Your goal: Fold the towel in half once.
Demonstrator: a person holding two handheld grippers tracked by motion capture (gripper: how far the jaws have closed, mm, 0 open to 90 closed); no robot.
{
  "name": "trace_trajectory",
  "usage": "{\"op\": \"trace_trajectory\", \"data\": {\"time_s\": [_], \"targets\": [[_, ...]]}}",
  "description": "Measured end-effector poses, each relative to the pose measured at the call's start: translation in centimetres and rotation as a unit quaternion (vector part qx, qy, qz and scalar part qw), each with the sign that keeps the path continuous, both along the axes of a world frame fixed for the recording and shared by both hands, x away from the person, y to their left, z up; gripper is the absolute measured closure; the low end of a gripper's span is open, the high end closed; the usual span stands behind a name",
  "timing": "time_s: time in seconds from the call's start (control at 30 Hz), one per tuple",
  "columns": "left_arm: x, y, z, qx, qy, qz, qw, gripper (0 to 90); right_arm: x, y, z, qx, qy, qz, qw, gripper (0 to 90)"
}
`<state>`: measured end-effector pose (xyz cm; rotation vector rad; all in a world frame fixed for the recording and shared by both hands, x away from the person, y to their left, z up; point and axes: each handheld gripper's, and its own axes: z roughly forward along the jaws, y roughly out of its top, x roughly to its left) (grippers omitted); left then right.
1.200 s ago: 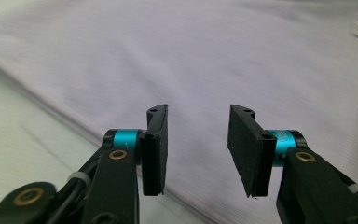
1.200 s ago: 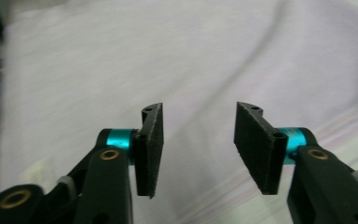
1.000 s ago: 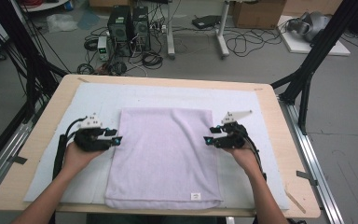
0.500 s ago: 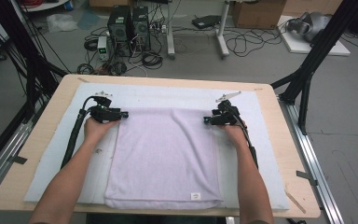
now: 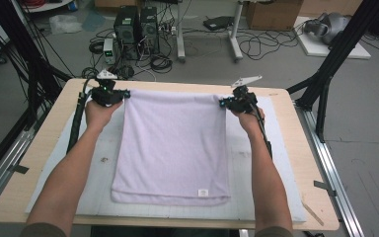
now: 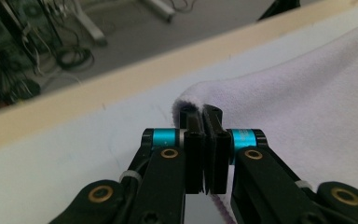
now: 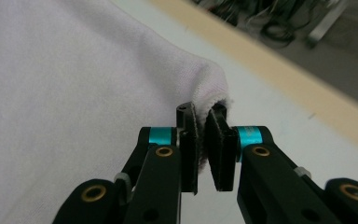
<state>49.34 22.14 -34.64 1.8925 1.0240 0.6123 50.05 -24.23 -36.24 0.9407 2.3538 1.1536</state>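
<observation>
Towel (image 5: 172, 143) lies lengthwise away from me; my left tool (image 5: 121, 94) and right tool (image 5: 223, 102) have just closed on its far corners, which sat nearer me before.

The pale lilac terry-cloth towel (image 5: 172, 148) shows a soft, matt, finely looped nap, with a rolled stitched hem at its corners and a small white sewn label (image 5: 203, 192) of smooth fabric. The white mat (image 5: 276, 197) beneath looks matt and smooth, faintly scuffed. The light wooden tabletop (image 5: 44, 163) has a satin, even finish with pale edges. The left black plastic gripper (image 6: 205, 114) has semi-gloss arms, brass-coloured metal rivets and glossy anodised blue metal sleeves; its pads look dull and rubbery. The right black plastic gripper (image 7: 204, 116) is of the same make and finish.
</observation>
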Motion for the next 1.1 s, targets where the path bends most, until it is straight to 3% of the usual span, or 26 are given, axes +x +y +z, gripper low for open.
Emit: {"op": "trace_trajectory", "data": {"time_s": [0.03,0.07,0.1,0.17,0.23,0.33,0.4,0.43,0.53,0.6,0.77,0.83,0.93,1.1], "targets": [[0.1,-0.1,0.5,0.006,-0.010,0.007,0.9999,83.9,0.2,0.0,0.7,0.004,-0.007,-0.011,0.9999,75.9],[0.2,0.0,0.8,0.012,-0.004,0.013,0.9998,72.8,0.3,-0.1,1.1,0.001,-0.021,-0.027,0.9994,67.2],[0.3,0.1,0.8,0.011,0.003,0.016,0.9998,63.3,0.5,-0.3,1.2,0.001,-0.018,-0.033,0.9993,63.2],[0.1,0.5,0.3,0.015,0.018,0.002,0.9997,60.2,0.6,-0.7,0.6,0.004,0.001,-0.035,0.9994,51.4],[-0.5,0.8,-0.3,0.021,0.023,-0.006,0.9995,58.3,0.2,-0.9,-0.4,0.003,0.025,-0.029,0.9993,48.4],[-1.7,1.2,-1.3,0.007,0.033,-0.018,0.9993,54.5,-1.0,-0.9,-1.5,-0.004,0.030,-0.015,0.9994,43.3],[-2.8,1.3,-1.9,-0.001,0.040,-0.039,0.9984,52.7,-1.6,-0.7,-2.0,0.000,0.073,0.003,0.9973,37.2],[-3.7,1.2,-2.2,-0.005,0.039,-0.048,0.9981,52.2,-2.0,-0.5,-2.1,-0.004,0.090,0.018,0.9958,36.8],[-5.8,1.0,-2.8,-0.003,0.034,-0.075,0.9966,50.7,-4.7,0.2,-2.0,-0.016,0.048,0.039,0.9980,39.4],[-7.5,0.9,-3.3,0.002,0.027,-0.089,0.9956,49.6,-6.6,0.4,-2.2,-0.001,0.053,0.059,0.9968,39.2],[-12.2,0.9,-4.7,0.015,0.023,-0.126,0.9917,49.8,-11.5,0.5,-3.2,-0.004,0.034,0.090,0.9954,40.7],[-13.9,1.1,-5.6,0.009,0.026,-0.133,0.9907,49.7,-13.0,0.4,-3.8,0.006,0.034,0.094,0.9950,41.0],[-16.3,1.4,-7.1,0.010,0.036,-0.145,0.9887,49.7,-15.2,0.6,-4.7,-0.008,0.035,0.109,0.9934,42.7],[-19.2,1.6,-8.7,0.022,0.046,-0.167,0.9846,51.0,-17.9,0.4,-6.0,-0.005,0.033,0.131,0.9908,47.0]]}}
